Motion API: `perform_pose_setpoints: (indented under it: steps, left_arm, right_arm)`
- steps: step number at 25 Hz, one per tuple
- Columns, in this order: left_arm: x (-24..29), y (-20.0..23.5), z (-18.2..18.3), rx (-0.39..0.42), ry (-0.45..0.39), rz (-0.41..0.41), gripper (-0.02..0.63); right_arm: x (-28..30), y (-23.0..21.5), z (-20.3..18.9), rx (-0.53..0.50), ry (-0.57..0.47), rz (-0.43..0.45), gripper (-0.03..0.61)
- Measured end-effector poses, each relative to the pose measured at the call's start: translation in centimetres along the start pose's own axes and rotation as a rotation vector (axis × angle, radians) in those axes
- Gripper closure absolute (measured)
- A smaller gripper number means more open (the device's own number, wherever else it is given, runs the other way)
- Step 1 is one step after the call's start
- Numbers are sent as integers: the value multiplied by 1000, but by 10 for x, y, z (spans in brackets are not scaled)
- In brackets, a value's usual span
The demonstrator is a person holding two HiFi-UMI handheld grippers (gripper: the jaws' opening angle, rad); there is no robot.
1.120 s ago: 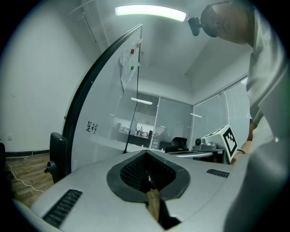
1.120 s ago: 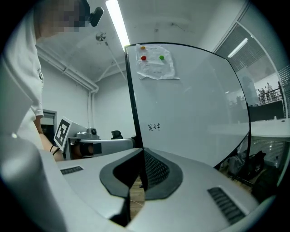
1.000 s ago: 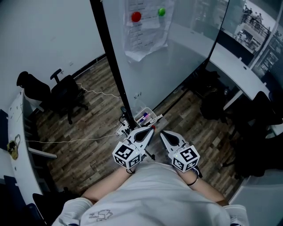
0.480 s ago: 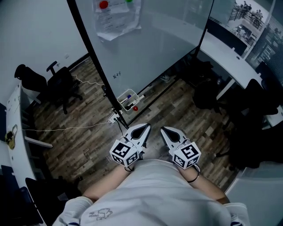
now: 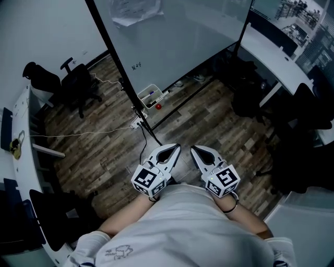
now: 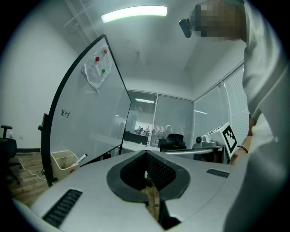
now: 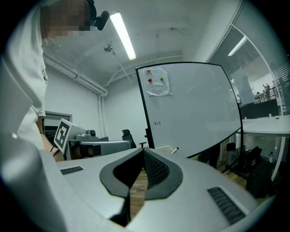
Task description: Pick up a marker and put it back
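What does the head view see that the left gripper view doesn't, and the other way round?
Only the head view: the left gripper seen whole from above, with its marker cube, close beside the right gripper.
Only the left gripper view: the long ceiling light and the coloured magnets on the pinned paper.
Both: the whiteboard and the white marker bin at its foot.

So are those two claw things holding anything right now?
Nothing is held. The left gripper and the right gripper both have their fingers closed together with nothing between them.
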State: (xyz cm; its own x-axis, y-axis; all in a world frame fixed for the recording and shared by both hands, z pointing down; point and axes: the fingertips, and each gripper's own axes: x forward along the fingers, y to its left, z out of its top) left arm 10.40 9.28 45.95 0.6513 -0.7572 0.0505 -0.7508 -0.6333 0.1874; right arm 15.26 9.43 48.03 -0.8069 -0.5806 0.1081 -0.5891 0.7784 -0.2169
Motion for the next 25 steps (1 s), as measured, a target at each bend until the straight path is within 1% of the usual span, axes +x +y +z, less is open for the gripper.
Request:
perform_pose_setpoints:
  steps: [4,11,20,25]
  left_arm:
    - [-10,-7,-10,-18,14,18,607]
    - [-21,-10,-22,-30,26,24,607]
    - [-33,-14,-21,-33,15,31,607]
    - [-38,-17,-24,-37,19,31,607]
  right_arm:
    - [-7,13,-9,-1,8,22,566]
    - [-9,22,-20,17,20,29,566]
    - [-12,34,-21,-6,16,44,566]
    - [-14,40,-22,2,13,41,566]
